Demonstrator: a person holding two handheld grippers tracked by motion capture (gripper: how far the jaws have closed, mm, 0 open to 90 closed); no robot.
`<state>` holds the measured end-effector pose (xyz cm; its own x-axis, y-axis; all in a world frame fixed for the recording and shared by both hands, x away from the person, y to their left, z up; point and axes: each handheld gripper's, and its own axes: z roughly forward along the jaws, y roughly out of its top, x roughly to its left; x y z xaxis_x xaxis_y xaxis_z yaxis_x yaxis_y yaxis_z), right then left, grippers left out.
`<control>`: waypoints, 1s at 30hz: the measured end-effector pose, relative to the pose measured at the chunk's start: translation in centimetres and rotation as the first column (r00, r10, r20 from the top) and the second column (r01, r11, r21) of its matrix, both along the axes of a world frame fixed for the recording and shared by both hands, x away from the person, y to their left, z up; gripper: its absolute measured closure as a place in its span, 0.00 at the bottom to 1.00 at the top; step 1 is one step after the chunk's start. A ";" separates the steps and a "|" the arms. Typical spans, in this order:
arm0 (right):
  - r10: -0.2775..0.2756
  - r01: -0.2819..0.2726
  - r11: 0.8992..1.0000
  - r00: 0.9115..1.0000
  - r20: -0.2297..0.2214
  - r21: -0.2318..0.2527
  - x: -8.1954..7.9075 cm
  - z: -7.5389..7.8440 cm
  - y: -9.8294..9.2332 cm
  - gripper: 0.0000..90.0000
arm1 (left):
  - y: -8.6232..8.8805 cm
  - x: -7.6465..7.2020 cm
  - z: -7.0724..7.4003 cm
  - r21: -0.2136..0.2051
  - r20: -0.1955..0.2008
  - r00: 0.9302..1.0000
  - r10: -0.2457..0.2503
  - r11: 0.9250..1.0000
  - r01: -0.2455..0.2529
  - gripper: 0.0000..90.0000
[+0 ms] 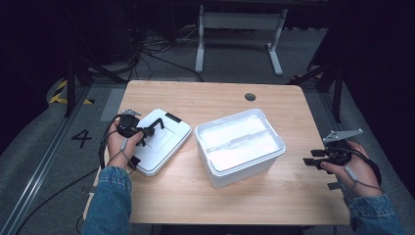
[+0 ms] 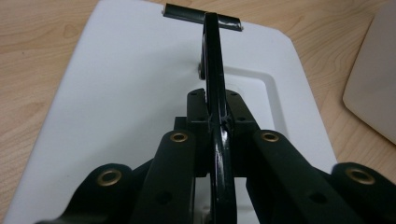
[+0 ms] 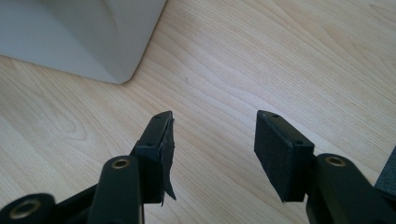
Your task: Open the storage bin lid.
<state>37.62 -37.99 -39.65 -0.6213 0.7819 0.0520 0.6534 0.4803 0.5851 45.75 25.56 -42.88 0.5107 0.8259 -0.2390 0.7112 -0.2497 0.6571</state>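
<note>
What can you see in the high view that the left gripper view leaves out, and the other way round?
High view alone: the inside of the open white box, the right tool with its jaws apart, and the person's sleeves. Left gripper view alone: up close, the left tool pinched shut on the lid's thin black handle. Both: the white lid lying flat on the wooden table, with the box beside it.
</note>
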 end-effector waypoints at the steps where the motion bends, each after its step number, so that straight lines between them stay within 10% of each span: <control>1: 0.002 -0.002 1.000 1.000 0.000 0.000 0.0 0.0 0.0 0.54 | 0.0 0.0 -0.1 -0.001 -0.008 1.000 0.001 1.000 -0.001 0.93; 9: 0.000 0.000 1.000 1.000 -0.003 -0.003 0.0 -0.2 0.1 0.54 | 0.4 0.0 -0.6 -0.030 -0.030 0.999 0.033 0.999 -0.033 0.86; 18: 0.002 -0.002 1.000 1.000 -0.007 -0.005 0.2 -0.3 0.3 0.54 | 0.6 -0.3 0.1 -0.003 0.029 0.997 0.073 0.997 -0.073 0.47; 30: 0.011 -0.011 1.000 1.000 -0.021 -0.015 0.7 -0.8 0.8 0.53 | -1.4 -3.1 4.1 0.044 0.120 0.993 -0.010 0.999 0.005 0.40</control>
<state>38.29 -37.22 -40.42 -0.6287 0.7758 0.0535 0.6604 0.4962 0.5636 42.69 24.12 -38.82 0.5398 0.8302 -0.1397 0.6259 -0.2848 0.7260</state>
